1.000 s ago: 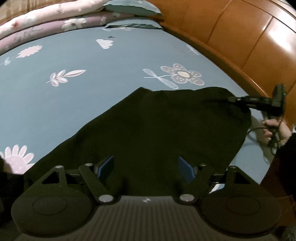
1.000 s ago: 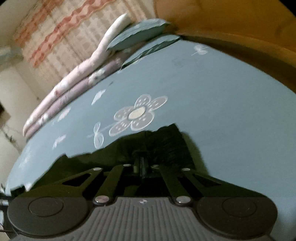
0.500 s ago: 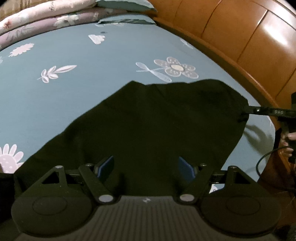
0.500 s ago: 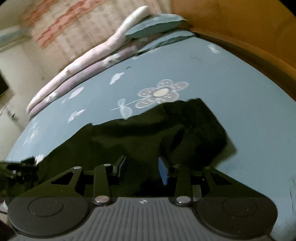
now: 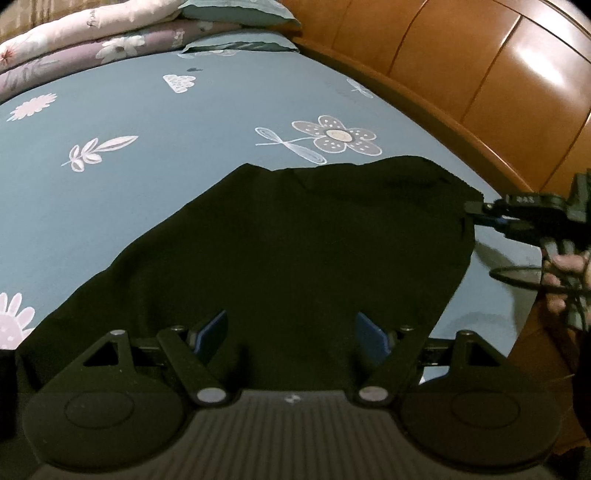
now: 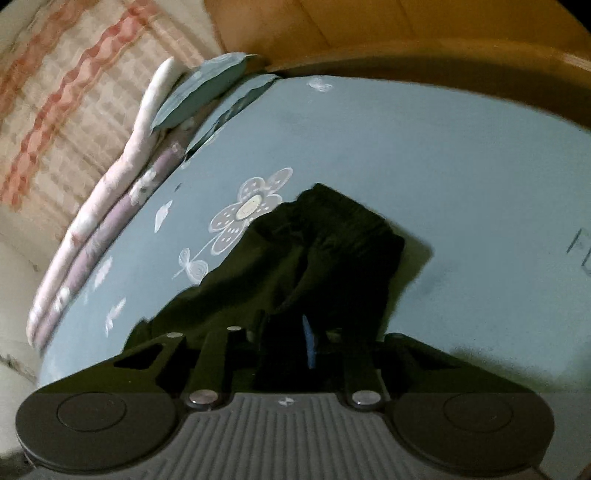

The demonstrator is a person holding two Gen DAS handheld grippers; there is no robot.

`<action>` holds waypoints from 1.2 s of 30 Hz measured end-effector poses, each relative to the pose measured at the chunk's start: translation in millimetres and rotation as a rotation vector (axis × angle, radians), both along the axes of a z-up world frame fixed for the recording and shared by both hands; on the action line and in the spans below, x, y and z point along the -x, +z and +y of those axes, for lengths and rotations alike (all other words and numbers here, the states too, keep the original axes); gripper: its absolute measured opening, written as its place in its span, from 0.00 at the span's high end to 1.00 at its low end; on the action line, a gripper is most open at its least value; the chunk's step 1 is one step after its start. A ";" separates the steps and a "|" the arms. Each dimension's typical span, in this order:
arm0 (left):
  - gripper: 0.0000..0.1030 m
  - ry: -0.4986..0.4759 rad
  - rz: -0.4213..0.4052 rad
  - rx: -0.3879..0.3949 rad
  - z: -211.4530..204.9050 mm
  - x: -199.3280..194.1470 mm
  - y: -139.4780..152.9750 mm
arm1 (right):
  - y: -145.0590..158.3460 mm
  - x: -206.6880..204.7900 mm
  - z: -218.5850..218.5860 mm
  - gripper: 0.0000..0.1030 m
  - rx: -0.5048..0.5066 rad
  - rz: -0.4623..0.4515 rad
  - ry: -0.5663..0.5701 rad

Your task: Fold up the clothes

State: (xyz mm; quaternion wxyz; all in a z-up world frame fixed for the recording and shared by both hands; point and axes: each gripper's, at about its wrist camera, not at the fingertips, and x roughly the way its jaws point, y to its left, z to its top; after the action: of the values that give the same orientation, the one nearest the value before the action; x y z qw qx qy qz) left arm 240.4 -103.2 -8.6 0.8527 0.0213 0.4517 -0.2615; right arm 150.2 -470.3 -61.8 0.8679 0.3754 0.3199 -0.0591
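Blue bedsheet with white flower prints [image 5: 177,122] covering bed. Folded pink and purple floral quilts [image 5: 92,37] lying at far edge, teal pillows [image 5: 236,11] resting beside. Glossy orange-brown wooden headboard [image 5: 480,62] running alongside.

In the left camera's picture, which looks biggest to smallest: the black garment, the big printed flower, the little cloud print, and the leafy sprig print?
1. Black garment, by far the largest.
2. Printed flower.
3. Leafy sprig, only slightly smaller than the flower with its stem.
4. Cloud print, though it lies farther from the camera, so it may only look smallest.

Both wrist views look low across the bed [image 5: 155,110], sharing the black garment [image 5: 295,251].
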 end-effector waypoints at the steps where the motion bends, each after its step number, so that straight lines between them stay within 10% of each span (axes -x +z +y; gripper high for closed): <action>1: 0.25 0.008 0.000 0.001 1.9 0.6 0.3 | -3.2 5.4 -3.9 0.82 -0.020 -0.002 -0.013; 11: 0.25 0.031 0.013 0.000 7.4 -2.2 -2.8 | -23.2 53.9 -34.9 0.78 -0.178 -0.040 -0.129; 16: 0.25 0.047 0.015 -0.016 10.2 -1.6 -3.5 | 9.3 39.8 -18.8 0.74 -0.058 -0.122 -0.064; 22: 0.25 0.068 0.018 -0.036 14.4 -0.4 -4.4 | 6.3 13.1 -4.3 0.65 0.025 -0.001 -0.002; 25: 0.25 0.078 0.019 -0.046 16.5 0.1 -4.9 | 23.4 8.3 9.8 0.45 0.111 -0.029 0.047; 36: 0.25 0.244 0.123 -0.130 52.9 10.6 -43.7 | 19.4 -64.1 119.5 0.26 0.391 0.029 0.438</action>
State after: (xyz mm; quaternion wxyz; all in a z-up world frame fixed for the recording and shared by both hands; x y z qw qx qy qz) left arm 229.8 -50.2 -52.3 0.8458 0.0054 0.5181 -0.1268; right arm 214.3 -350.8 -42.4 0.9112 0.1223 0.3881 0.0640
